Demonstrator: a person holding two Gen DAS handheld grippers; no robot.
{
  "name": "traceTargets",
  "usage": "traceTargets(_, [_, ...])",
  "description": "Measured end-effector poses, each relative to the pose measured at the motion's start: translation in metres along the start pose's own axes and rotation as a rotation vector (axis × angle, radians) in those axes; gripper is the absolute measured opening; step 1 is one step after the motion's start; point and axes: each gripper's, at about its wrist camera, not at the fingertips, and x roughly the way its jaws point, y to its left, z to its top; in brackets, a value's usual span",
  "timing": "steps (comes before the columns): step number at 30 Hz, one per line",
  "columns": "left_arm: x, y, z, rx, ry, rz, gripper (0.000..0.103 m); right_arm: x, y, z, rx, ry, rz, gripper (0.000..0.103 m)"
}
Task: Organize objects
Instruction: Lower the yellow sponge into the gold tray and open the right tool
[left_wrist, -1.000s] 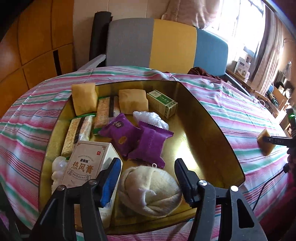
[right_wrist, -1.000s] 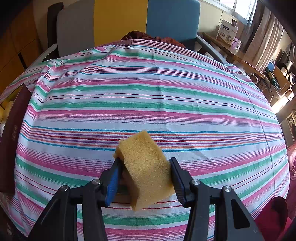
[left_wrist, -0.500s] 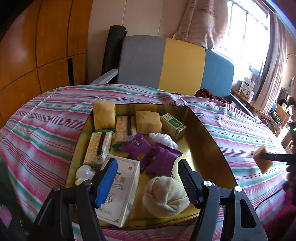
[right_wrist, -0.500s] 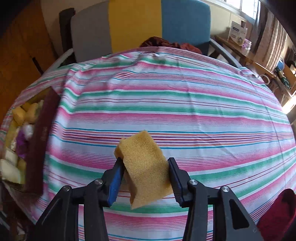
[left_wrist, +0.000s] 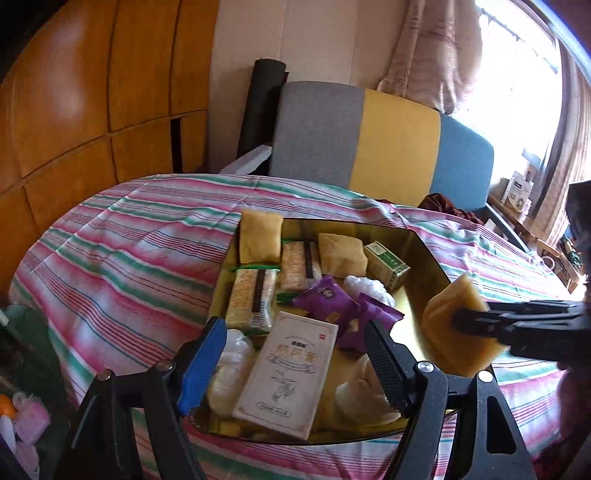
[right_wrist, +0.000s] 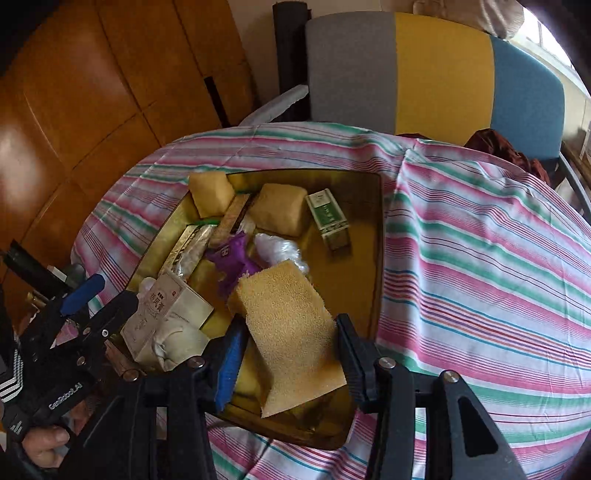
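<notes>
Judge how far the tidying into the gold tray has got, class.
Nearly done: the gold tray already holds two sponges, snack bars, purple packets, a green box and a cream carton. The right gripper holds a yellow sponge above it. Left: dropping it in. The left gripper is open, empty.

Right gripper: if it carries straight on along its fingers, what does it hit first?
Probably the bare gold floor of the tray. The right gripper, shut on the sponge, points down into it; the white plastic bag lies near that line, depth unclear.
</notes>
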Motion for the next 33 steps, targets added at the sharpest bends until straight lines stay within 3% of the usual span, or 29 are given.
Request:
traceTargets(5, [0.001, 0.012, 0.0, -0.038, 0.007, 0.032, 0.086, 0.032, 0.011, -0.003, -0.017, 0.061, -0.111, 0.051])
traceTargets(14, [0.0, 0.014, 0.0, -0.045, -0.003, 0.076, 0.101, 0.042, 0.008, -0.017, -0.021, 0.089, -0.118, 0.056])
traceTargets(17, [-0.001, 0.011, -0.001, -0.038, 0.002, 0.087, 0.103, 0.037, 0.008, -0.022, -0.018, 0.062, -0.117, 0.063])
traceTargets(23, [-0.002, 0.003, -0.001, -0.016, 0.003, 0.127, 0.103, 0.026, 0.01, -0.026, -0.014, 0.001, -0.113, 0.063])
traceTargets(33, [-0.012, -0.003, -0.001, -0.032, -0.008, 0.178, 0.103, -0.009, 0.014, -0.032, -0.013, -0.181, -0.17, 0.063])
